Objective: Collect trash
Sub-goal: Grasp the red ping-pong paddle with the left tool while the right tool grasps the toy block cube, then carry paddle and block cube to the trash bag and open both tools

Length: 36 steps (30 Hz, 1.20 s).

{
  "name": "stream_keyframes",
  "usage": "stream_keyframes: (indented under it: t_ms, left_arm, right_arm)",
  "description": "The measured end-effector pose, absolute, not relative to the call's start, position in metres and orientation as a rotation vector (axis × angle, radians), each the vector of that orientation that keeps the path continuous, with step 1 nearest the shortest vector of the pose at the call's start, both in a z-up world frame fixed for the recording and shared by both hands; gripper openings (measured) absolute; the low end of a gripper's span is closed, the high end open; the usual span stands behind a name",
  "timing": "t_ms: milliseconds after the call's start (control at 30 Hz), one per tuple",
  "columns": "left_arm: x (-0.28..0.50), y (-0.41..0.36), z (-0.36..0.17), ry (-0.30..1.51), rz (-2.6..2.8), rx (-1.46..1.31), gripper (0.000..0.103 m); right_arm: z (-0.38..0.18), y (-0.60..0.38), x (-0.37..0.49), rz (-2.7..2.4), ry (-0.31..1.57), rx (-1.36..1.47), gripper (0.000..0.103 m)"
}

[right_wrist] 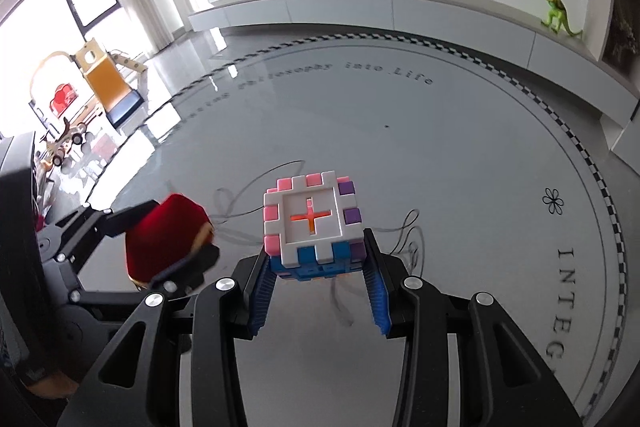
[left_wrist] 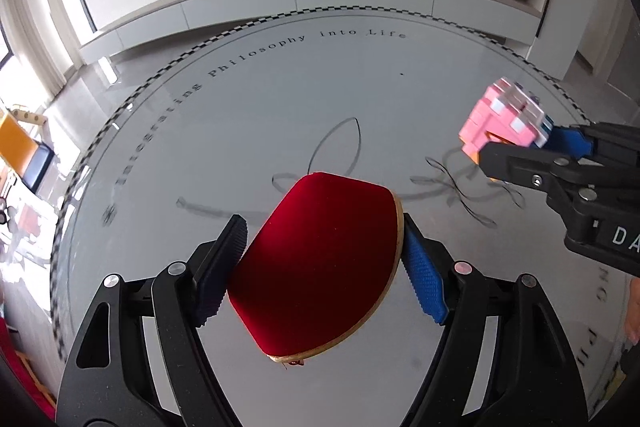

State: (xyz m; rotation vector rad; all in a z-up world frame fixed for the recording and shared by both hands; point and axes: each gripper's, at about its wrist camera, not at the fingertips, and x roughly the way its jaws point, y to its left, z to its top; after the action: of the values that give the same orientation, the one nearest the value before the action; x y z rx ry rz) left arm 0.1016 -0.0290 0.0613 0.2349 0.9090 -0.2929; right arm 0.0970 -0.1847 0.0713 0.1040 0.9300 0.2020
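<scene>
black finger frames fill the bottom of each wrist view. between the left gripper (left_wrist: 324, 255) pads sits a red velvet case (left_wrist: 320, 267) with a tan trim along its edge, squeezed from both sides and lifted clear of the glossy round mat (left_wrist: 280, 99) below; the blue pad presses its trimmed side, the dark pad its red side. from the right wrist view the same case (right_wrist: 164, 243) shows at the left, clamped in the left gripper (right_wrist: 172, 247). the right gripper (right_wrist: 318, 267) is closed on a puzzle cube (right_wrist: 314, 223) of pink, white, purple and blue blocks, its white face with an orange cross turned up, blue pads touching its lower sides. in the left view that cube (left_wrist: 504, 119) is blurred at the right edge, so its details are hard to read there. both things hang above the mat, near each other but apart. a green toy dinosaur (right_wrist: 556, 7) stands on the low white cabinet (right_wrist: 360, 7) beyond, well away
</scene>
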Motion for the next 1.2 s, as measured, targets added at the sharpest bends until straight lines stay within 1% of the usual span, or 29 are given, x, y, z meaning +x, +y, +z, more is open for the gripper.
stream_keyframes:
  t_ms: [333, 533, 700, 967, 1200]
  left_arm:
    - [0.022, 0.005, 0.077, 0.891, -0.229, 0.133, 0.074]
    - [-0.034, 0.040, 0.082, 0.875, -0.158, 0.074, 0.074]
    - [-0.095, 0.077, 0.084, 0.855, -0.067, 0.032, 0.074]
    - [-0.193, 0.149, 0.066, 0.854, 0.126, -0.060, 0.074]
    - [-0.269, 0.209, 0.041, 0.886, 0.303, -0.160, 0.074]
  right_arm:
    - [0.095, -0.149, 0.027, 0.292, 0.909, 0.074, 0.042]
    - [0.097, -0.119, -0.016, 0.373, 0.915, 0.063, 0.042]
    - [0.095, -0.074, -0.058, 0.480, 0.923, 0.016, 0.042]
    - [0.087, 0.012, -0.129, 0.665, 0.938, -0.091, 0.042]
    - [0.065, 0.092, -0.199, 0.852, 0.981, -0.207, 0.042]
